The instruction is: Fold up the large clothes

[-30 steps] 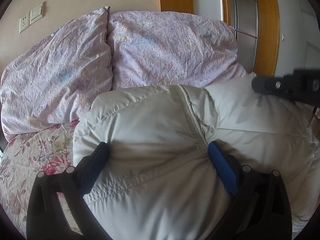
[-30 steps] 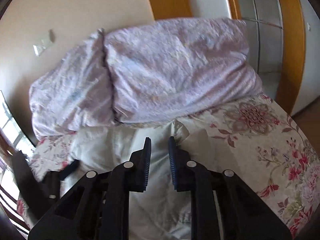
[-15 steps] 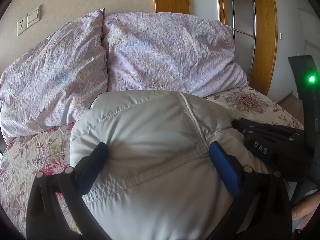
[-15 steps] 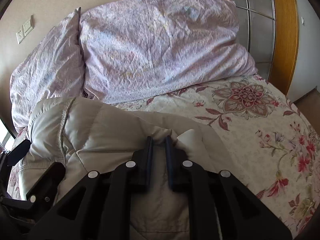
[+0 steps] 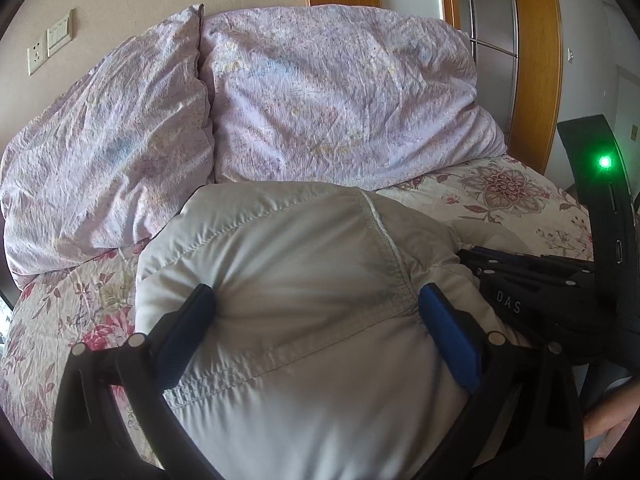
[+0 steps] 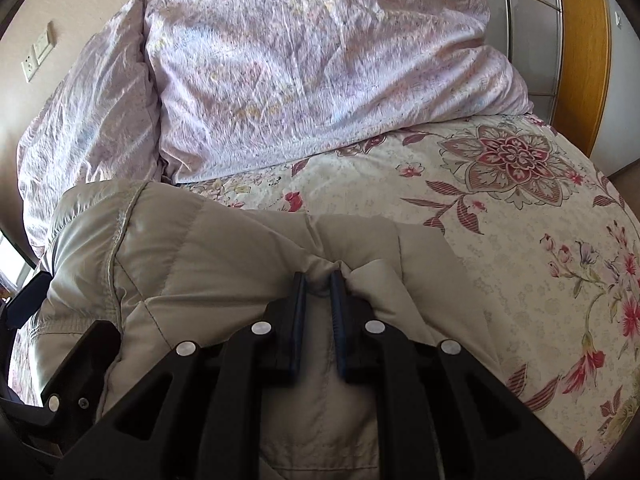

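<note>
A puffy off-white down jacket (image 5: 300, 248) lies bunched on the bed. My left gripper (image 5: 316, 292) has its jaws wide apart, and both blue pads dent a thick bulge of the jacket between them. In the right wrist view the jacket (image 6: 200, 248) fills the lower left. My right gripper (image 6: 318, 276) is shut on a thin fold of its fabric, low over the bed. The right gripper's black body (image 5: 520, 288) sits just right of the left gripper. The left gripper's fingers (image 6: 24, 304) show at the left edge of the right wrist view.
Two lilac pillows (image 5: 340, 96) (image 5: 104, 152) lean against the wall behind the jacket. The floral bedspread (image 6: 500, 220) lies bare to the right. A wooden frame (image 5: 536, 60) stands at the back right. A hand (image 5: 612, 420) shows at the lower right.
My right gripper has come down beside the left one and closed on a fold of the jacket. The jacket's right part has dropped and uncovered the bedspread. The left gripper kept its grip.
</note>
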### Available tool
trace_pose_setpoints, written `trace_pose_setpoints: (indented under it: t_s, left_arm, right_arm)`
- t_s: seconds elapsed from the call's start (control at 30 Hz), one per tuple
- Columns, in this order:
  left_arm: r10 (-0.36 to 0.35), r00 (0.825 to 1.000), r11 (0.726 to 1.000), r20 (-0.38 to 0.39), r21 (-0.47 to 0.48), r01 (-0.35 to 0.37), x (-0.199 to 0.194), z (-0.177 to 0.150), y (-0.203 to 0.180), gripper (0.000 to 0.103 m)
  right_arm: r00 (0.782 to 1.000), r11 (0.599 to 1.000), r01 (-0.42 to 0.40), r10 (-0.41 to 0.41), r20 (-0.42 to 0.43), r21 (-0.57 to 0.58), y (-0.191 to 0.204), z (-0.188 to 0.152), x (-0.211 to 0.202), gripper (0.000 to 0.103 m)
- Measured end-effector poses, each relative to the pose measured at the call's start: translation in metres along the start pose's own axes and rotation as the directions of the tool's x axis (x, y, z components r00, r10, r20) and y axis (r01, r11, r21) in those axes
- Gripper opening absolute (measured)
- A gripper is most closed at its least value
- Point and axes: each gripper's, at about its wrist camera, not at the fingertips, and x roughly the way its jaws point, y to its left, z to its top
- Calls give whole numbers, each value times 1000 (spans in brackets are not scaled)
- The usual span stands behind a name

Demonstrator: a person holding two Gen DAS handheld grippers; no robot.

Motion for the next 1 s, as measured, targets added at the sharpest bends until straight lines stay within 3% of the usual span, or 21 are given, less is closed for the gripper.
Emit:
trace_pose_setpoints:
  t_s: [0.67,0.87,1.0]
  left_arm:
    - [59,998,998,-28,35,-58,9,-1,-4,101]
    - [61,998,998,19,19,-61,-18,-5,5,101]
    - [88,990,996,108,-30,-85,-54,-1,46,101]
  right_arm:
    - [999,999,-29,30,-24,34,-6,1,8,12]
    - [999,1000,-11,12,-45,18,-3,5,5,12]
    - [1000,1000,4,-4,-22,8,0,17,-19,12]
